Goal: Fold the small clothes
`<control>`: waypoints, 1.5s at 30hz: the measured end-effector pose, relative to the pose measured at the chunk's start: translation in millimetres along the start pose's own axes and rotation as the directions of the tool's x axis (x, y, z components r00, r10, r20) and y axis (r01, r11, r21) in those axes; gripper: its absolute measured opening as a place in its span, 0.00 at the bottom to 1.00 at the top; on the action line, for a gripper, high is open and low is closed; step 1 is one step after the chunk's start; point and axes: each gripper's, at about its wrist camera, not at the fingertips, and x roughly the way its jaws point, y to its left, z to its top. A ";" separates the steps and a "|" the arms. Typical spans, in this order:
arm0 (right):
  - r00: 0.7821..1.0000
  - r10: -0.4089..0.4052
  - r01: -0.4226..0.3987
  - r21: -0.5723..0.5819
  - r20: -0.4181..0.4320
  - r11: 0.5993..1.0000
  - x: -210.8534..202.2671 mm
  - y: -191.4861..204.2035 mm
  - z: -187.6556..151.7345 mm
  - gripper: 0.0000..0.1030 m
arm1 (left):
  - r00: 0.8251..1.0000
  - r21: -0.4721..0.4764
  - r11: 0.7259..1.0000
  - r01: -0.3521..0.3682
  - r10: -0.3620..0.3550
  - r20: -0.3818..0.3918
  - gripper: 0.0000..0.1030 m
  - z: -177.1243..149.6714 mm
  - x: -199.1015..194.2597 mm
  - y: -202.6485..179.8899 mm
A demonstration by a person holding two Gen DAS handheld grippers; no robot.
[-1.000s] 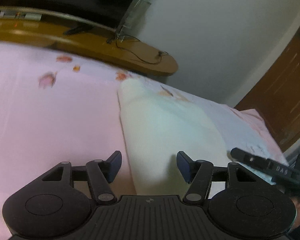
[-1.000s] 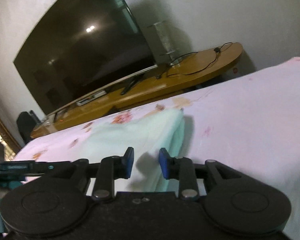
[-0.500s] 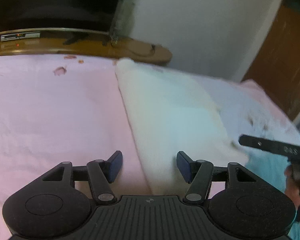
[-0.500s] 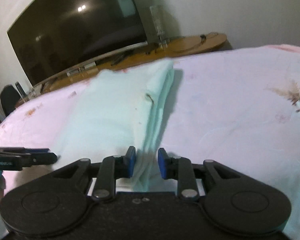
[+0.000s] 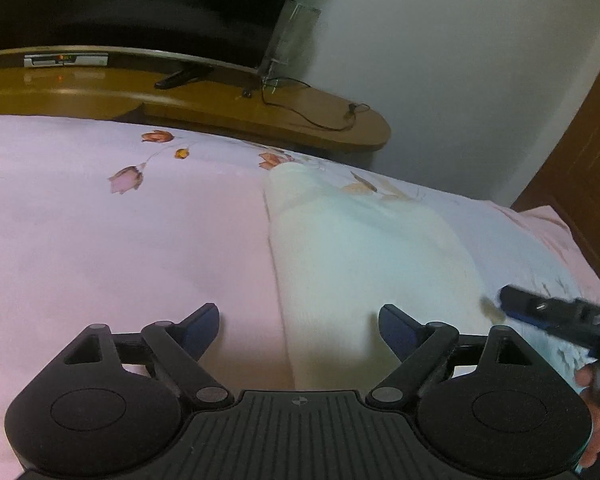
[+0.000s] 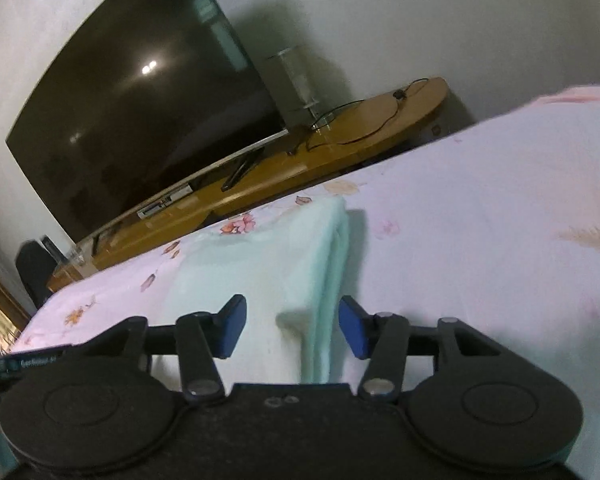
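Note:
A pale mint garment [image 5: 360, 264] lies folded in a long strip on the pink floral bed sheet [image 5: 120, 248]. My left gripper [image 5: 298, 322] hangs just above the strip's near left edge. Its jaws are opening, the edge runs between them, and the pads do not touch the cloth. In the right wrist view the garment [image 6: 268, 264] shows its layered right edge, which lies between the opening jaws of my right gripper [image 6: 292, 320], also untouched. The right gripper [image 5: 560, 316] appears at the left wrist view's right side, held by a hand. The left gripper [image 6: 20, 362] peeks in at the right wrist view's left edge.
Beyond the bed's far edge stands a low wooden TV stand [image 5: 260, 108] with a cable on it, and a large dark television [image 6: 140, 104] above it. A brown door [image 5: 580, 168] is at the right. The bed sheet [image 6: 480, 220] spreads wide on both sides of the garment.
Both grippers' jaws stand wider than before. The right gripper's pads, earlier close around the garment's edge, have spread off it. Both views swung out over the garment and came back.

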 end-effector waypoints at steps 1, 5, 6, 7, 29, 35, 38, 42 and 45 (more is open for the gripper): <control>1.000 -0.005 0.005 0.007 -0.022 1.000 8.0 -0.9 1.1 0.44 | 1.000 0.016 1.000 -0.010 0.010 -0.023 0.84 0.1 5.1 -3.0; 0.985 -0.061 0.066 0.026 -0.161 0.997 38.2 -13.1 -8.5 0.53 | 0.996 0.033 0.998 -0.048 0.051 -0.071 0.84 -5.0 15.8 -6.0; 0.985 -0.060 0.064 0.017 -0.159 0.998 38.4 -12.6 -8.4 0.53 | 0.996 0.034 0.998 -0.046 0.048 -0.070 0.84 -4.9 14.2 -6.2; 0.985 -0.063 0.066 0.009 -0.159 0.998 37.2 -11.3 -8.5 0.53 | 0.997 0.037 0.998 -0.043 0.046 -0.069 0.84 -5.1 13.9 -6.6; 0.947 0.263 -0.190 0.343 -0.183 0.920 36.4 -76.6 -7.2 0.57 | 0.900 -0.331 0.887 0.321 -0.394 -0.184 0.58 0.1 36.1 54.3; 0.938 0.280 -0.207 0.315 -0.205 0.926 52.1 -68.2 1.5 0.57 | 0.901 -0.339 0.882 0.326 -0.399 -0.172 0.58 8.4 53.6 48.1; 0.932 0.285 -0.219 0.277 -0.225 0.936 66.6 -56.6 6.6 0.58 | 0.917 -0.335 0.892 0.305 -0.369 -0.149 0.57 13.3 60.5 39.8; 0.942 0.257 -0.208 0.224 -0.217 0.952 71.5 -46.8 7.2 0.47 | 0.937 -0.257 0.927 0.274 -0.318 -0.147 0.56 18.3 60.6 25.9; 0.945 0.259 -0.209 0.239 -0.199 0.948 69.4 -51.1 3.3 0.41 | 0.964 -0.157 0.966 0.203 -0.226 -0.140 0.50 22.3 61.1 6.2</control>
